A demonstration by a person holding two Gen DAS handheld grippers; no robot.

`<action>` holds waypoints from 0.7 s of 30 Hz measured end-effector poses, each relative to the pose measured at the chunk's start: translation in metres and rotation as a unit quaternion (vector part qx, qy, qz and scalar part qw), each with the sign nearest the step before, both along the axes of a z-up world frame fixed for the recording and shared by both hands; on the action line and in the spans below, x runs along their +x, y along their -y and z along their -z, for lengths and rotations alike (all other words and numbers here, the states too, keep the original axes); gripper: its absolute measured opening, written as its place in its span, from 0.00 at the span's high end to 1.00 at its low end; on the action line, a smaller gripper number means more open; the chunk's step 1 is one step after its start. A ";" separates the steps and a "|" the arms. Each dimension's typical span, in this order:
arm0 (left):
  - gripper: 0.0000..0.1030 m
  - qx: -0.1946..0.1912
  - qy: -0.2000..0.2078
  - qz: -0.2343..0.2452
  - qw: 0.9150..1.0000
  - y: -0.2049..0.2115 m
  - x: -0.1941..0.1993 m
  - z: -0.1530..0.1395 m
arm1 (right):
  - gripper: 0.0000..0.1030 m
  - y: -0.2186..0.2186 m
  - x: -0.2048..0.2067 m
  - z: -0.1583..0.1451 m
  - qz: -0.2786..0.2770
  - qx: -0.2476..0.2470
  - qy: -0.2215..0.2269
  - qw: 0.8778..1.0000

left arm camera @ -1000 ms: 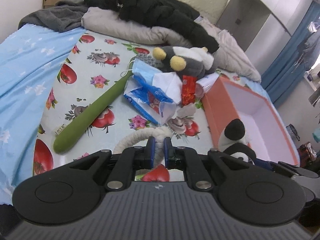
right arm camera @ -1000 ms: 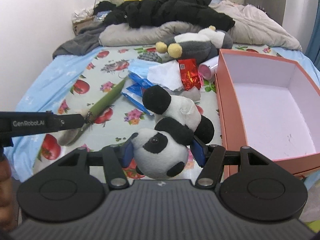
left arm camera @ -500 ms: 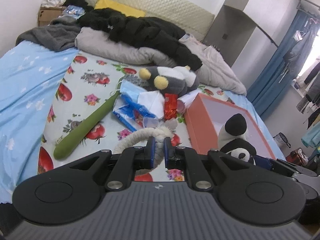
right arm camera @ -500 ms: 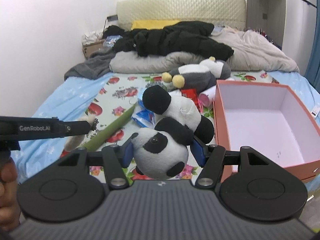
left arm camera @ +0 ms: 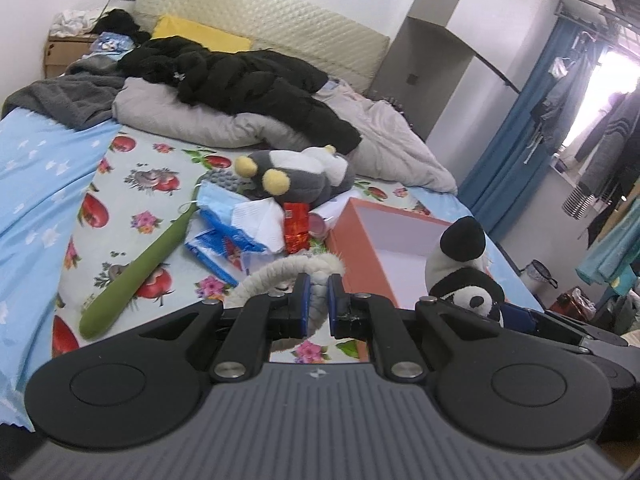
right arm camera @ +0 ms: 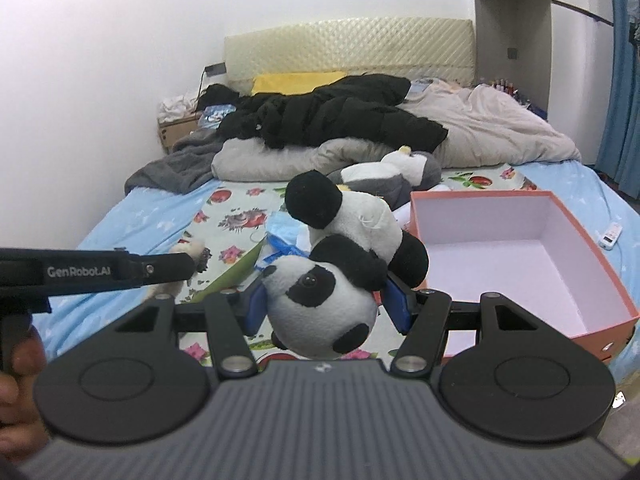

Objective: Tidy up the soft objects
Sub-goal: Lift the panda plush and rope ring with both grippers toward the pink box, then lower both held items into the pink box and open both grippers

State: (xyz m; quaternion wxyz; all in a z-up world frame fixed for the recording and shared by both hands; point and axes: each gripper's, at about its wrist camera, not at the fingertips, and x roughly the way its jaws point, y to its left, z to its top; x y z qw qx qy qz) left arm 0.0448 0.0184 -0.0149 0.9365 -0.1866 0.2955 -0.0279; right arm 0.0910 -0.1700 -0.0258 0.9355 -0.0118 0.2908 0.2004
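Rope [left arm camera: 280, 276] end behind claw [left arm camera: 318, 308]

Black claw [left arm camera: 318, 307] — blue pads [left arm camera: 305, 309]; silver screws

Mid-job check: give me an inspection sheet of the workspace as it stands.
Surface: bed with fruit-print sheet, partly covered in loose items.
Job's things: panda plush held head-first; cream rope toy held; grey penguin plush lying beyond the pile; orange box open, nothing inside.
Clutter: green padded stick, blue packets, white tissue, red wrapper.
Grippers: left gripper shut on the rope toy; right gripper shut on the panda's head.
Cables: nothing seen.
Surroundings: black jacket and grey duvet by the headboard; blue curtain on the right.
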 end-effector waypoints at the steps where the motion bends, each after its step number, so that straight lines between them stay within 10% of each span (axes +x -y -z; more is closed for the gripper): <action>1: 0.89 0.000 0.001 0.003 1.000 0.002 0.001 -0.001 | 0.39 0.003 -0.001 -0.002 0.004 0.001 0.003 1.000; 21: 0.89 0.010 -0.022 0.150 0.988 0.101 0.104 -0.004 | 0.39 0.092 0.033 0.000 0.122 0.018 -0.013 0.992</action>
